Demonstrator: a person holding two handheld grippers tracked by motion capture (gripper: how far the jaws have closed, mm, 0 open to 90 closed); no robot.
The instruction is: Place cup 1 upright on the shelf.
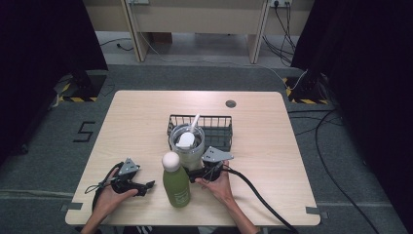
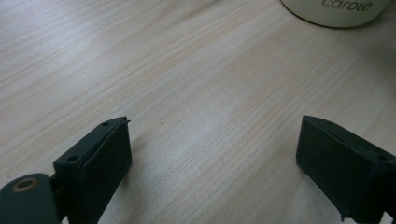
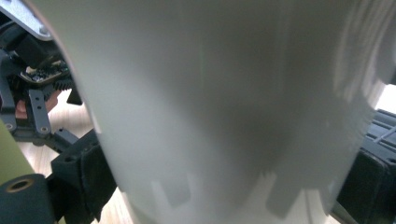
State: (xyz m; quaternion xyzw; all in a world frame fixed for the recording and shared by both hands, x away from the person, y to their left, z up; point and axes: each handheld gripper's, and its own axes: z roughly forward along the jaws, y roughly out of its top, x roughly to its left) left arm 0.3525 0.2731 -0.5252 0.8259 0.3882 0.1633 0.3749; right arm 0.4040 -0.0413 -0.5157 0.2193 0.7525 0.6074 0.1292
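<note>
A person's two forearms reach in from the near edge of a pale wood-grain surface (image 1: 136, 122), each hand holding a black tool. The left tool (image 1: 146, 185) lies low over the surface near its front left corner, its jaws spread wide with only bare wood between them. Just beyond its jaws, in the left gripper view, sits the base of a cream container (image 2: 337, 10) printed with partial lettering. Beside that tool, toward the middle, a green bottle (image 1: 176, 184) with a rounded white cap stands upright.

The right tool (image 1: 194, 172) points at a white cup (image 1: 187, 146) just behind the bottle. In the right gripper view the cup's pale wall (image 3: 224, 107) sits between the jaws, one dark pad at each side, so the tool appears to be pinching it. Something white lies inside the cup.

Directly behind the cup stands a black wire basket (image 1: 216, 127). Farther off, a round grommet (image 1: 231, 104) is set near the surface's far edge.

Beyond lies grey carpet (image 1: 204, 75), with black cables (image 1: 336, 146) trailing at right, dark curtains (image 1: 44, 39) on both sides, and the legs of a light wooden desk (image 1: 195, 22) at the back.
</note>
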